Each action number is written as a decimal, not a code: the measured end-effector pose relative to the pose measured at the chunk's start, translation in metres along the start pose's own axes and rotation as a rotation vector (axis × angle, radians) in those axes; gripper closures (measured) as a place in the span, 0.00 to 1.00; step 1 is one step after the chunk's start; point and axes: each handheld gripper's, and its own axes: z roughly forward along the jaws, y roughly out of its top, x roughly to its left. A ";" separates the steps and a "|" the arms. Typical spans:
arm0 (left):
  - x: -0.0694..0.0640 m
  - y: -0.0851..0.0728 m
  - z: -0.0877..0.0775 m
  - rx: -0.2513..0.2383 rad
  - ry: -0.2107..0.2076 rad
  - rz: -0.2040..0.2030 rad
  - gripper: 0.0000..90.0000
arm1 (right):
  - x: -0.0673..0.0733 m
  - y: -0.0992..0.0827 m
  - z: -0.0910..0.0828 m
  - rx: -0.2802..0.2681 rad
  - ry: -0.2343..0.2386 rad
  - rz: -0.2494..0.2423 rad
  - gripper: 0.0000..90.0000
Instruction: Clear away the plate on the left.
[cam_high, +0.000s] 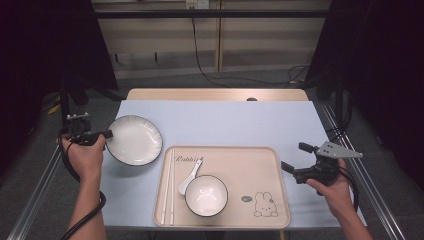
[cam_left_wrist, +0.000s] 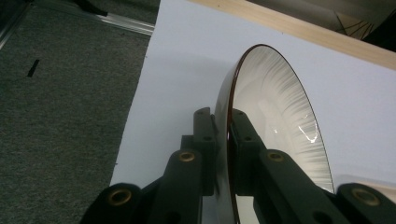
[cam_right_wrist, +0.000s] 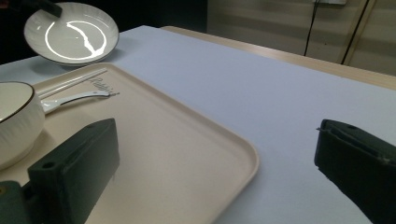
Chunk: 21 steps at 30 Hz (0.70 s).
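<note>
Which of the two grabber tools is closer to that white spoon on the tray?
Left. The left gripper, clamped on the plate rim, sits up-left of the spoon. The right gripper hangs open past the tray's far right edge.

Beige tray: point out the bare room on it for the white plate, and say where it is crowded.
The beige plastic tray is bare across its right half, from the white dark-rimmed bowl to the right rim, apart from the printed rabbit. The left side is crowded: white chopsticks, white ceramic spoon and bowl. The left gripper holds the white dark-rimmed plate.
</note>
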 end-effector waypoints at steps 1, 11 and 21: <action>0.000 0.002 -0.002 -0.003 -0.004 0.008 0.93 | -0.001 0.001 0.001 0.003 -0.008 -0.004 0.00; -0.027 0.014 -0.007 -0.017 -0.134 0.020 0.93 | 0.008 0.021 0.019 0.035 0.023 -0.051 0.00; -0.084 0.020 0.004 -0.001 -0.263 0.104 0.93 | 0.016 0.047 0.050 0.044 0.044 -0.030 0.01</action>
